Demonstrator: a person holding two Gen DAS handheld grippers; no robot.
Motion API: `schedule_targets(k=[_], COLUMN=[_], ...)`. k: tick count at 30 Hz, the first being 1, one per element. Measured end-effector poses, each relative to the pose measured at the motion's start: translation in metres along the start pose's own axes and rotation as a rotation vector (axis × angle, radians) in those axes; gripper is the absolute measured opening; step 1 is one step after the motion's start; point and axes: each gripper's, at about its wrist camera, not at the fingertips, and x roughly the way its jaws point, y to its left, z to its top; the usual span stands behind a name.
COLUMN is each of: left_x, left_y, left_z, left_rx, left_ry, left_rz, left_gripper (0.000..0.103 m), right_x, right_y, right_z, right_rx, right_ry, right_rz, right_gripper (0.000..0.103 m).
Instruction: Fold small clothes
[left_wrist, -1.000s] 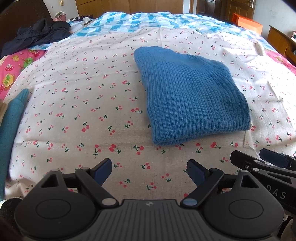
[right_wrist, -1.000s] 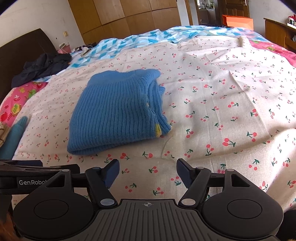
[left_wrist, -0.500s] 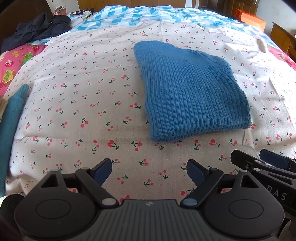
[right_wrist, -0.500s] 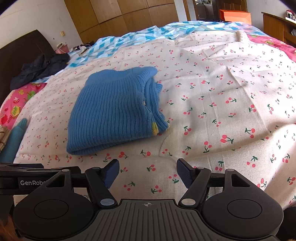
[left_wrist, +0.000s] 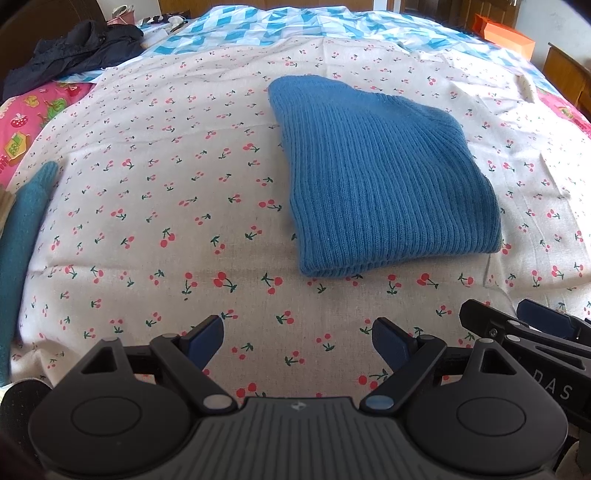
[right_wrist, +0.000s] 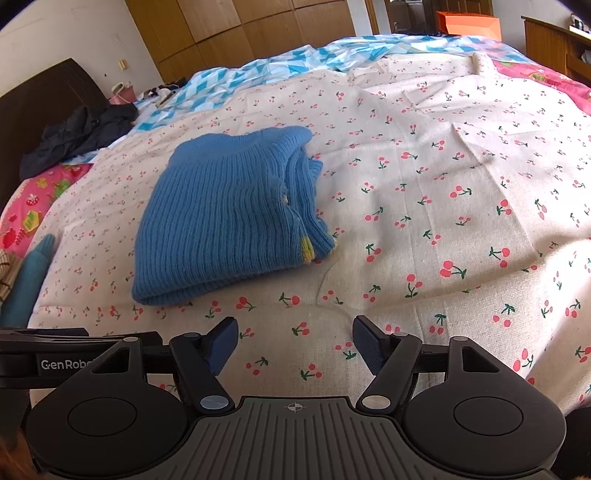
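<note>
Cherry-printed cotton sheet (left_wrist: 155, 206) covers most of the bed (right_wrist: 461, 155) and takes up nearly the whole of both views, with a blue-and-white diamond-pattern cover (left_wrist: 295, 26) beyond it and a pink cartoon-print cloth (left_wrist: 33, 110) at the left edge. A dark garment (left_wrist: 81, 48) lies bunched near the headboard, well apart from the work area.

On the sheet, near the middle and just beyond both grippers, lies the blue ribbed knit sweater (left_wrist: 373, 181). It looks folded already: a compact, roughly rectangular bundle with stacked layers showing along its right side in the right wrist view, where a small patch of yellow trim (right_wrist: 307, 251) peeks out. I judge this piece finished, or at most needing a last tidy. A teal knitted item (left_wrist: 22, 236) lies along the left edge of the sheet; how much of it is there and whether it is folded cannot be told, so it may be what is left to do.

The left gripper (left_wrist: 297, 341) is spread wide over bare sheet, holding and touching nothing. The right gripper (right_wrist: 294, 345) likewise stands released, a little less wide, with only sheet between its fingers, short of the sweater's near edge.
</note>
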Motion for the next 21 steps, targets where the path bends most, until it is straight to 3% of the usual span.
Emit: schedule_targets(k=[21], left_x=[-0.0018], left_y=[-0.0020], left_z=[-0.0003], left_rx=[0.005], left_ry=[0.001], left_rz=[0.015], left_gripper=[0.091], right_x=[-0.0002], right_y=[-0.0006], right_z=[0.0001], right_rx=[0.006], right_ry=[0.011], right_rz=[-0.001], right_gripper=[0.070])
